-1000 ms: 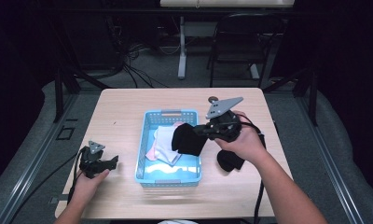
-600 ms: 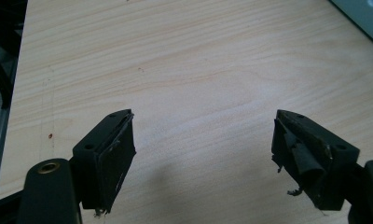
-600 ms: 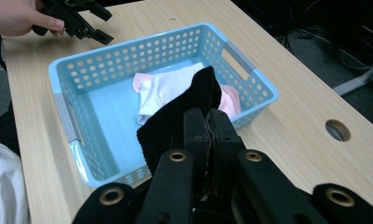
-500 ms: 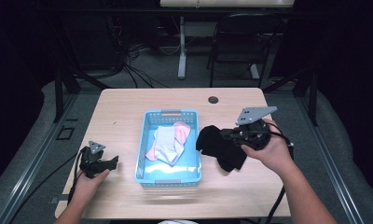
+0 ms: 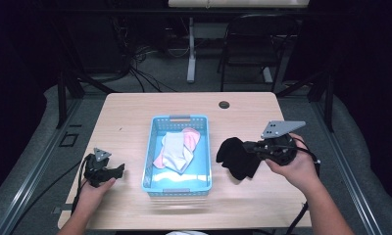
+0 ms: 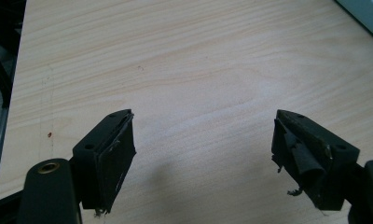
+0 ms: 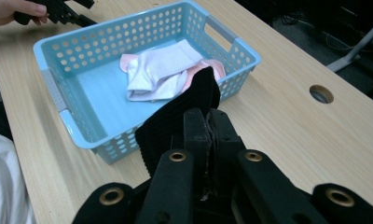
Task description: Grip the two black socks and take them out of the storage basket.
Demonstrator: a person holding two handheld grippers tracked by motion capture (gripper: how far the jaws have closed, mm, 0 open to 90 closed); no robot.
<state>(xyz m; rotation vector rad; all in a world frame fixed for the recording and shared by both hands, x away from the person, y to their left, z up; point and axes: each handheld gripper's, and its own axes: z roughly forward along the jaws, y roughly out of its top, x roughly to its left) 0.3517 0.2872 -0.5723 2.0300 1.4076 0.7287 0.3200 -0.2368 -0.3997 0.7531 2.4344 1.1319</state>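
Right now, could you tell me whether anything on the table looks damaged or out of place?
The left hand-held gripper has worn pads: the black lining is torn and peeling off, with loose shreds at the edges. The clothes in the blue basket look ordinary.

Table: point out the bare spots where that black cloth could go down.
The table is bare along its far edge behind the blue basket, and between basket and left gripper. The near right corner is also free. The basket already holds white and pink cloths; the right gripper and black cloth crowd its right side.

Black sock (image 5: 237, 157) hangs right of blue basket (image 5: 156, 180).
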